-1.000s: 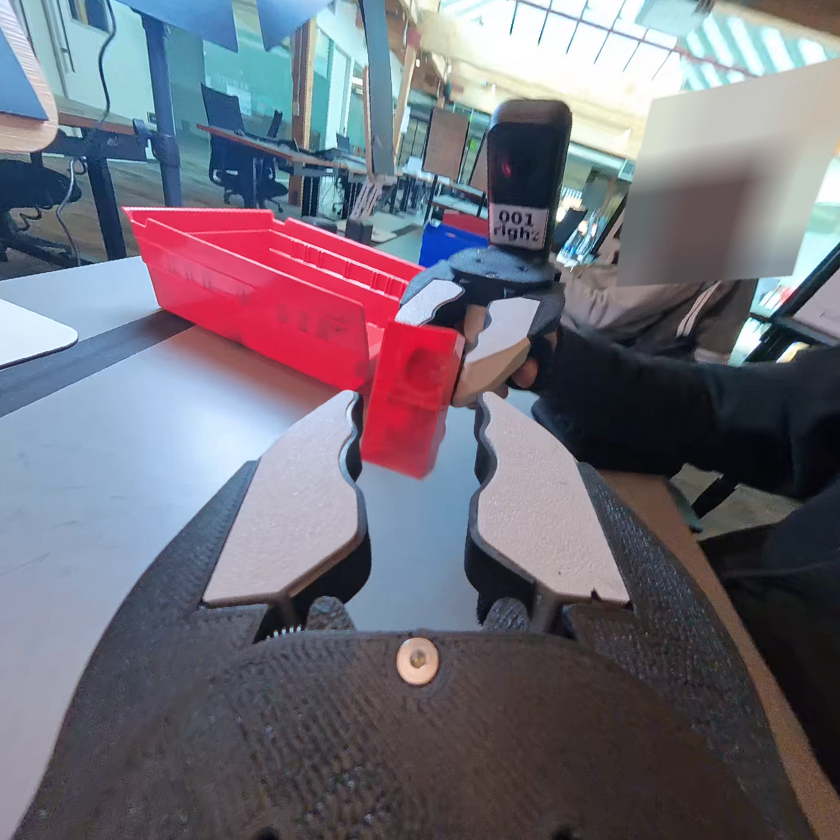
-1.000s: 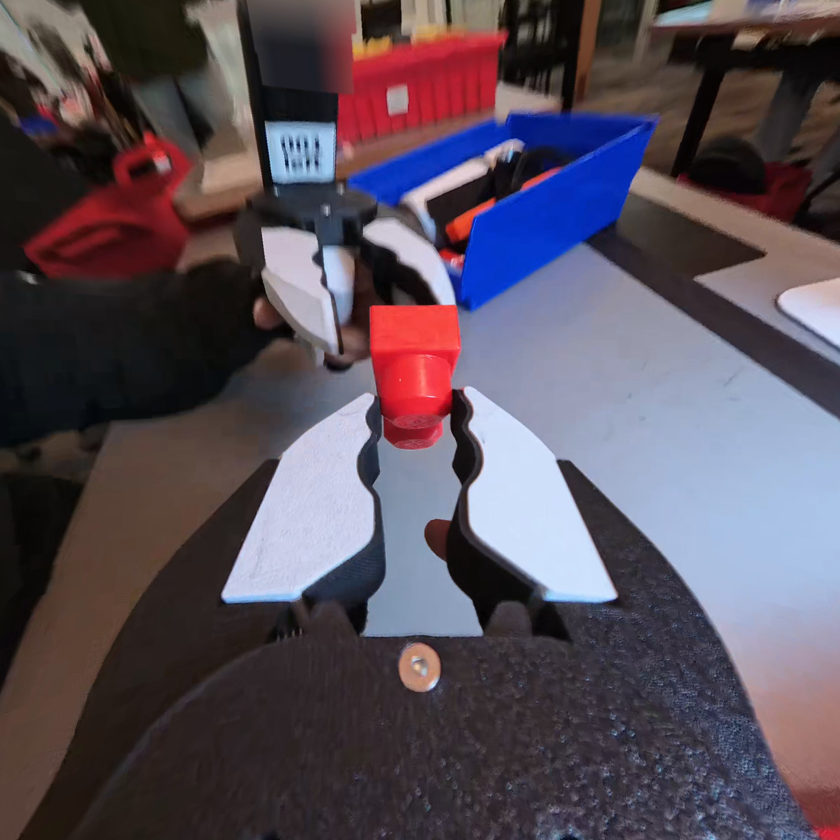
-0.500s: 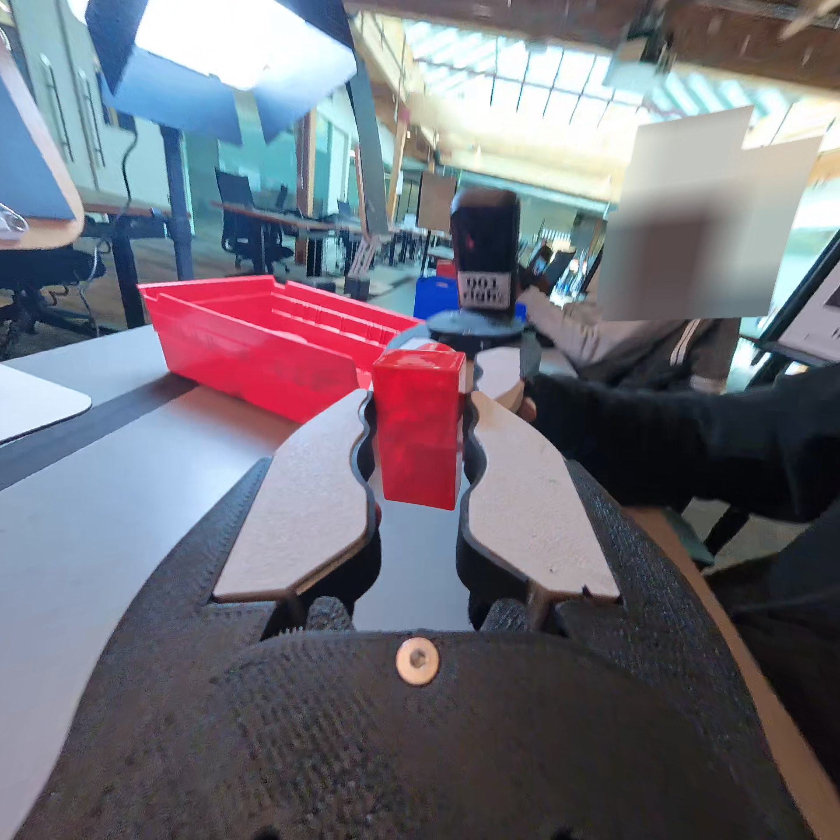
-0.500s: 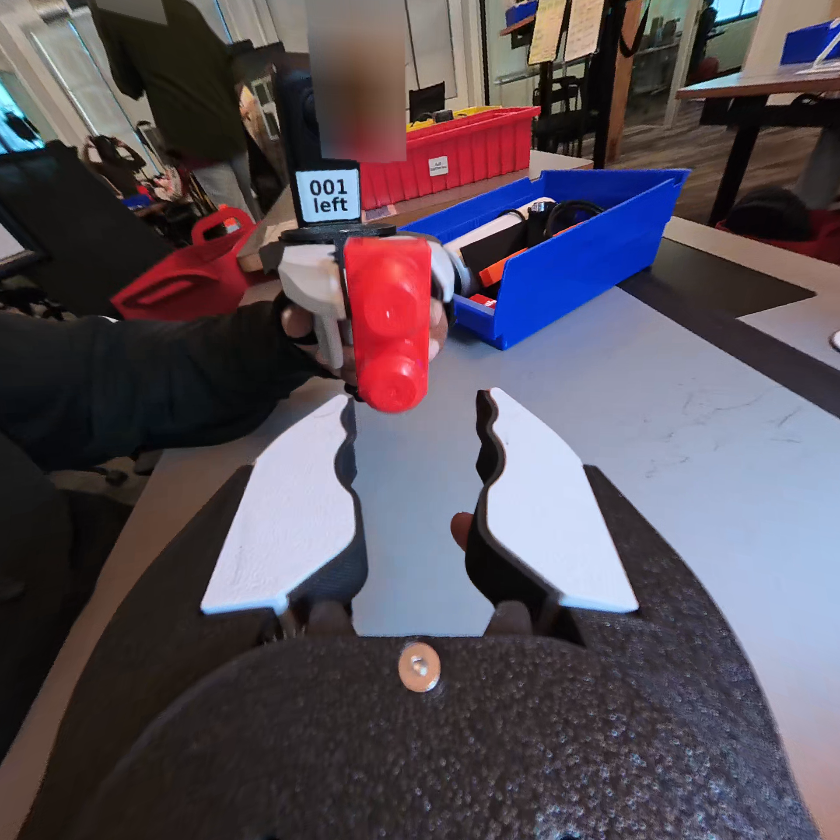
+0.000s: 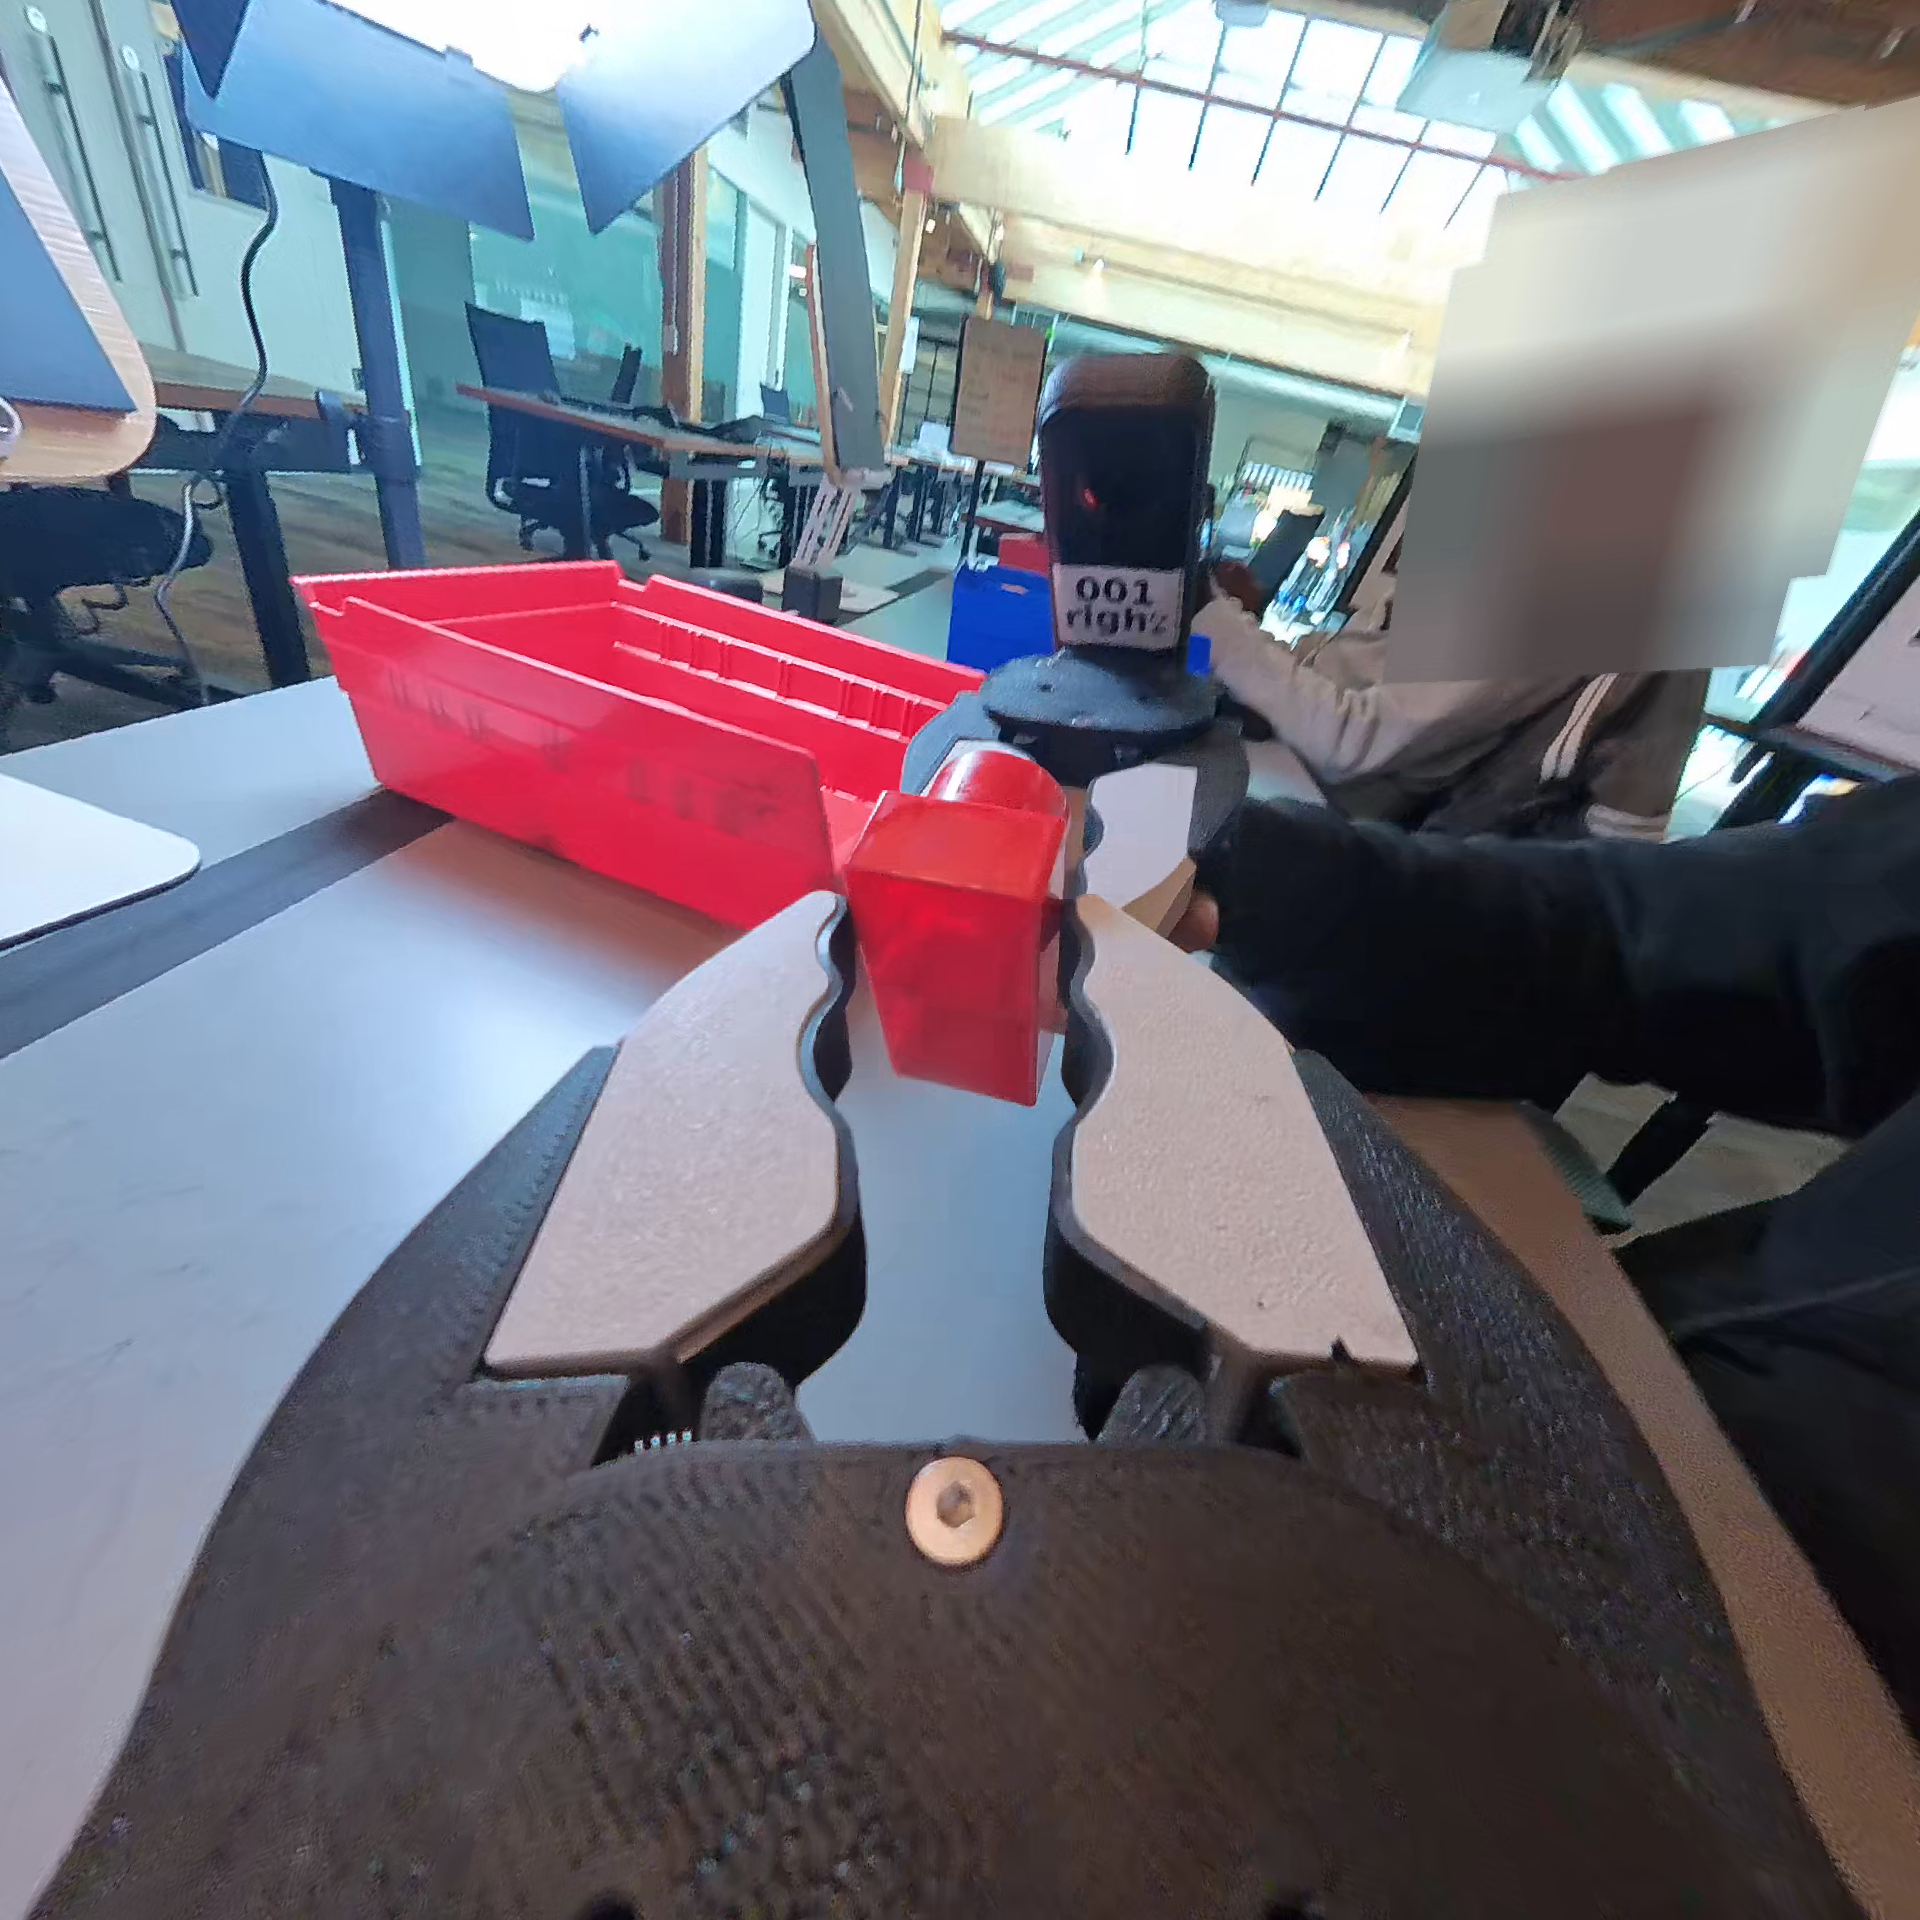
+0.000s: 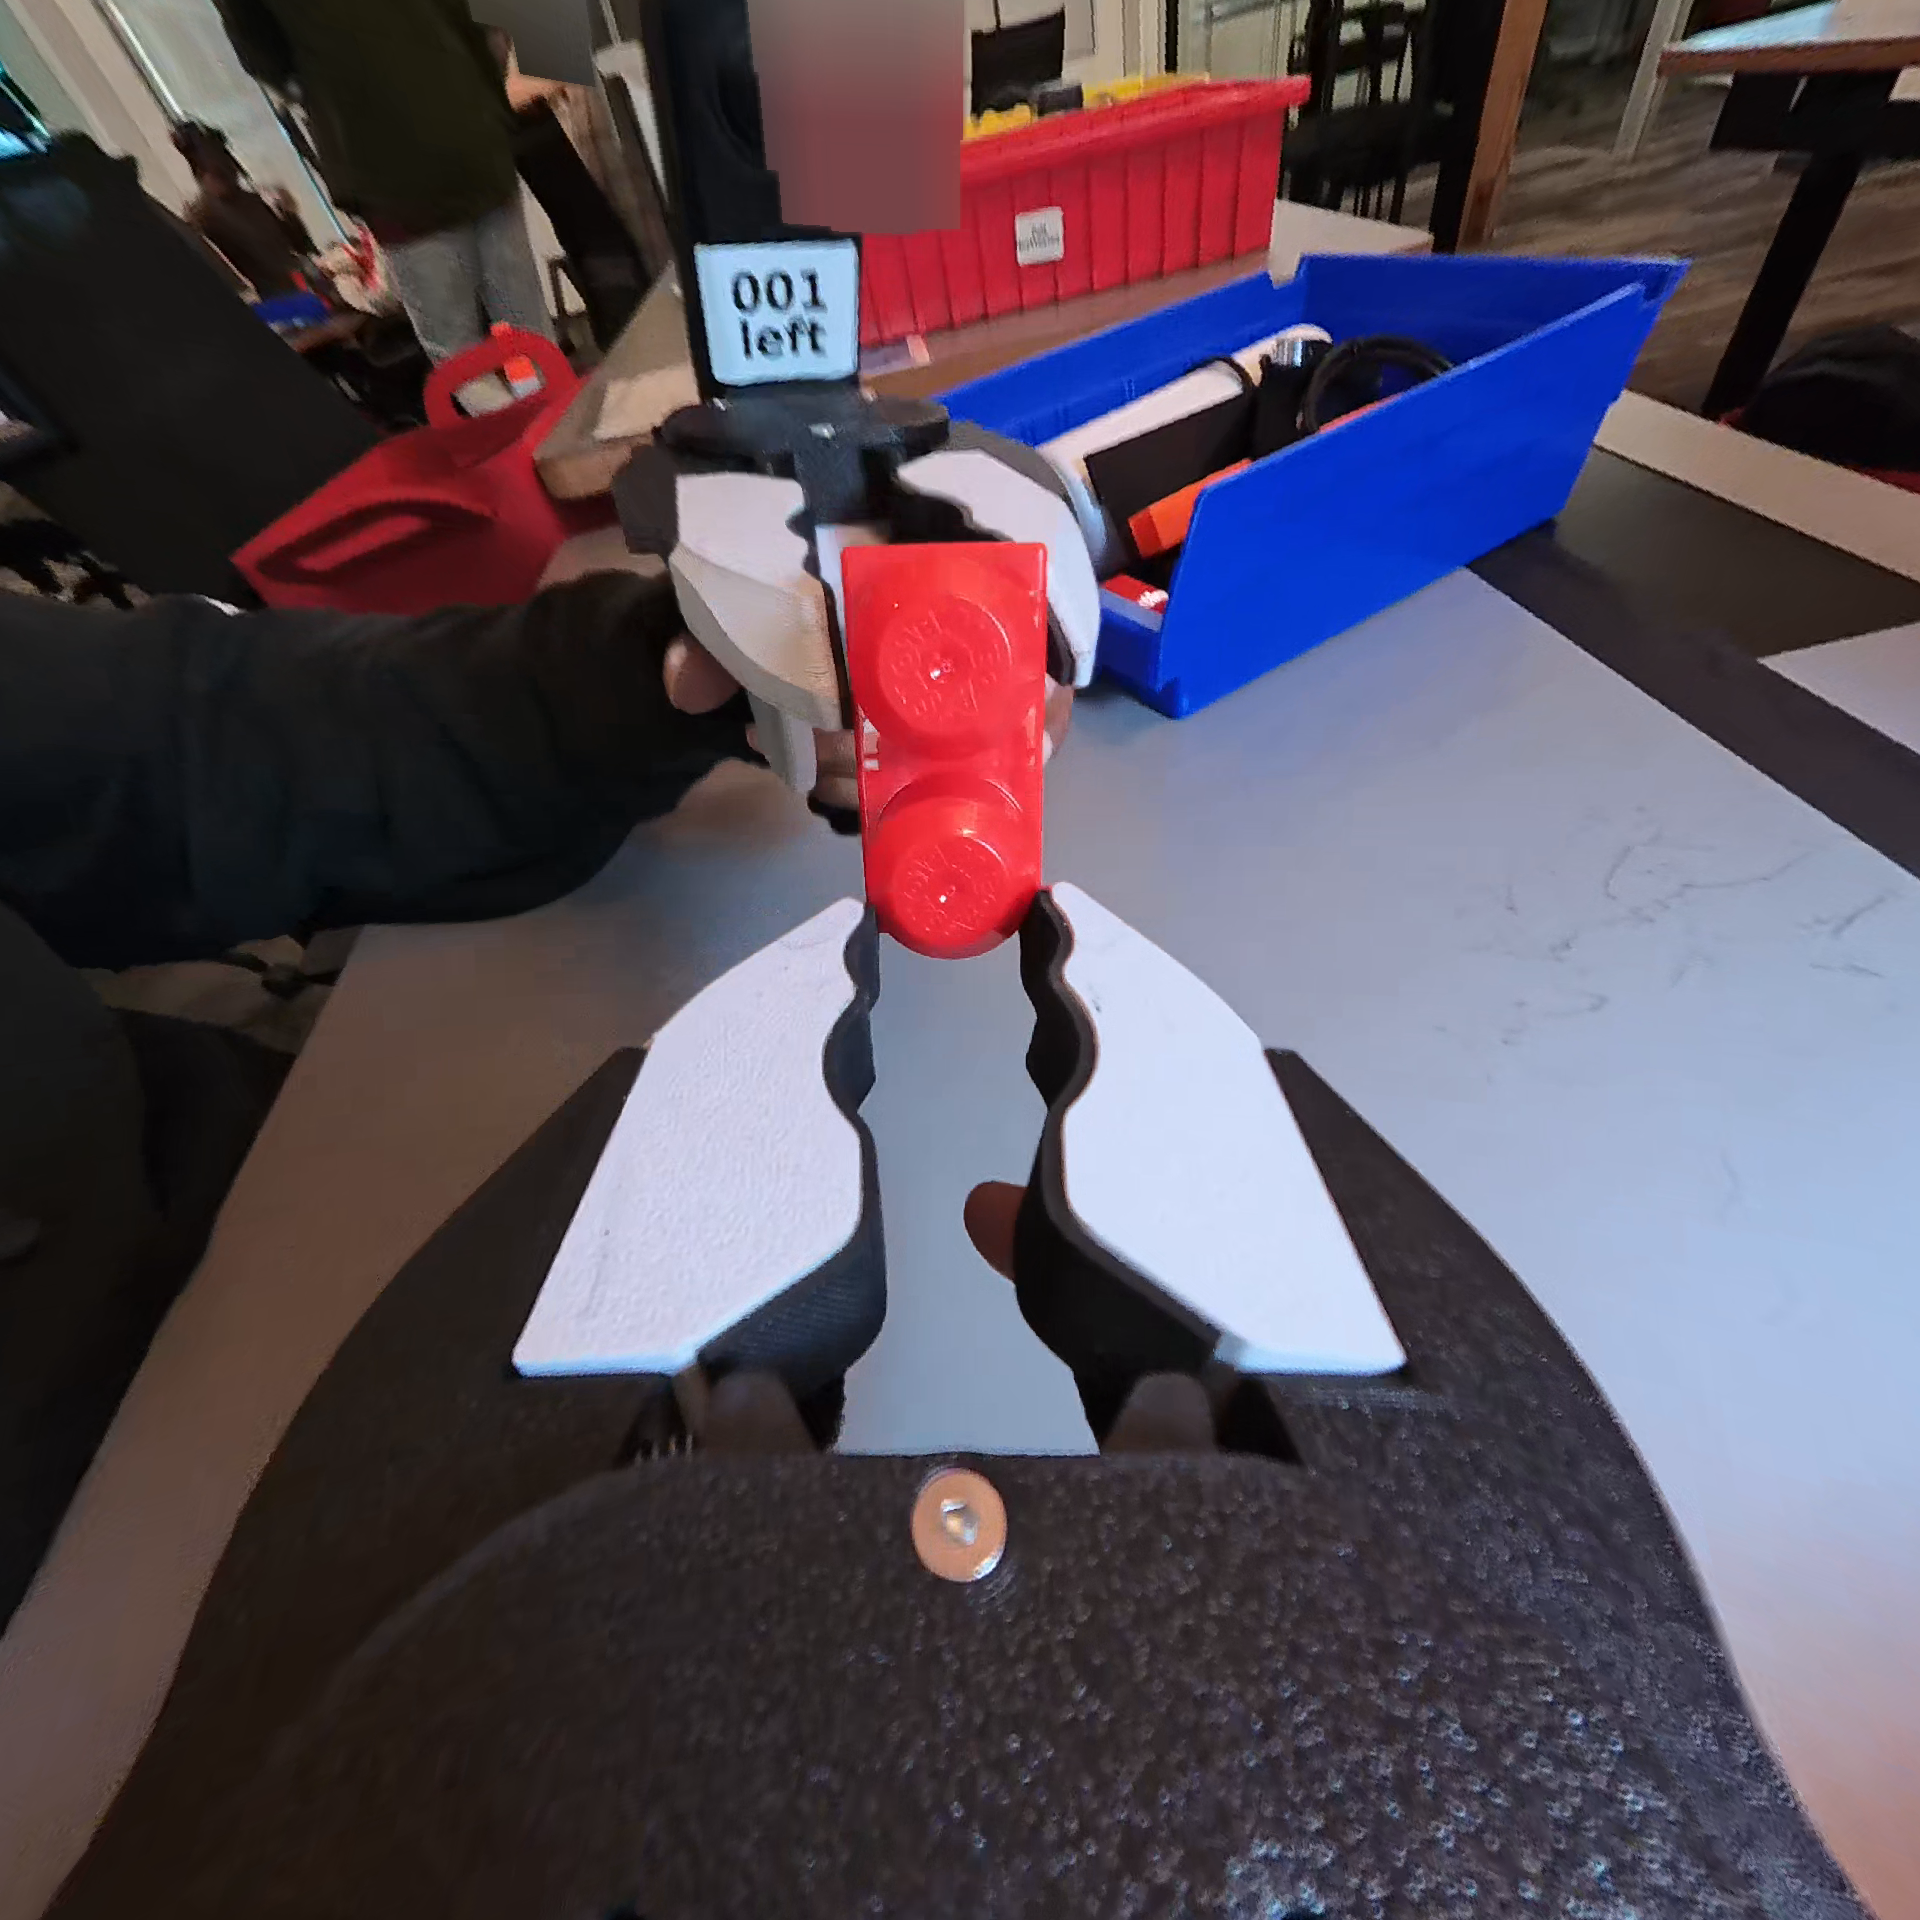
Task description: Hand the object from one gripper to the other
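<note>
The left gripper [image 5: 951, 925] is clenched on a red block [image 5: 956, 961], which it holds up in the air above the grey table [image 5: 312, 1039]. The block is pressed between the tips of its two fingers [image 5: 717, 1122]. In the right wrist view the same block [image 6: 940, 727] shows two round studs on its face, one above the other. The right gripper [image 6: 951, 914] is just at the block: its fingertips [image 6: 1049, 925] stand on both sides of the lower stud. I cannot tell if they press it or only stand beside it. Behind the block, in the left wrist view, a red bin [image 5: 603, 707] lies on the table. In the right wrist view a blue bin [image 6: 1403, 457] with some things inside is further back on the table.
</note>
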The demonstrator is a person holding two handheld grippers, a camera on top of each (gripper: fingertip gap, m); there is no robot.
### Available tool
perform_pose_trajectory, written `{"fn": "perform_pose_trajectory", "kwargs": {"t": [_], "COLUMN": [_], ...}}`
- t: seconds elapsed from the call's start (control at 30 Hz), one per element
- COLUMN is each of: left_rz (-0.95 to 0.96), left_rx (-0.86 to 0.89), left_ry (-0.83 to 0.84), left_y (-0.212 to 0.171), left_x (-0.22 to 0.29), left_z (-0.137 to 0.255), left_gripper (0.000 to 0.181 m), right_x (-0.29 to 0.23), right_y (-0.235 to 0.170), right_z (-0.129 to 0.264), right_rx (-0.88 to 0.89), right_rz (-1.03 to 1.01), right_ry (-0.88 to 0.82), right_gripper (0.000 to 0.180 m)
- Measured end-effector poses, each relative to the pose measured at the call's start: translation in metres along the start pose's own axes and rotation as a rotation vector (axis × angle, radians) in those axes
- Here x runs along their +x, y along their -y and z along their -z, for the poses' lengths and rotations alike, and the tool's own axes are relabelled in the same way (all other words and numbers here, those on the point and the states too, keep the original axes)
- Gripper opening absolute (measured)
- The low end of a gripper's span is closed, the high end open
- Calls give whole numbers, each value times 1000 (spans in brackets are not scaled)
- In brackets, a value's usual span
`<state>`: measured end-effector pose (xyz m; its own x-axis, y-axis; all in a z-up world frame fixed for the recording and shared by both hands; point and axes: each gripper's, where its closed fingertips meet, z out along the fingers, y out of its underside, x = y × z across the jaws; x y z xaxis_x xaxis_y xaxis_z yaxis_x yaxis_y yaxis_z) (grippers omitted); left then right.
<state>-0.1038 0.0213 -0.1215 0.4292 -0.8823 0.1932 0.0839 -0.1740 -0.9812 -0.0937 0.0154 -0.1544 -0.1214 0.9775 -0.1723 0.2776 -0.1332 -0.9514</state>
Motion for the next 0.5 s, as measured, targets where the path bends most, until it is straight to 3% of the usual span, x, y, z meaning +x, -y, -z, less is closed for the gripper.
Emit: {"fn": "perform_pose_trajectory", "kwargs": {"t": [0.13,0.27,0.4,0.5], "left_rz": [-77,-200,-304,-305], "left_rx": [-134,-299,-482,-521], "left_ry": [49,85,97,71], "left_y": [-16,-39,-75,-84], "left_x": [-10,-12,-12,-10], "left_z": [6,6,0,-2], "left_gripper": [51,55,55,41], "right_x": [14,30,15,11], "right_y": [-15,-46,-63,-63], "right_z": [5,11,2,1], "right_rx": [-125,-373,-472,-466], "right_rz": [56,218,277,287], "right_ry": [-88,-230,-173,-149], "right_gripper": [26,26,26,26]}}
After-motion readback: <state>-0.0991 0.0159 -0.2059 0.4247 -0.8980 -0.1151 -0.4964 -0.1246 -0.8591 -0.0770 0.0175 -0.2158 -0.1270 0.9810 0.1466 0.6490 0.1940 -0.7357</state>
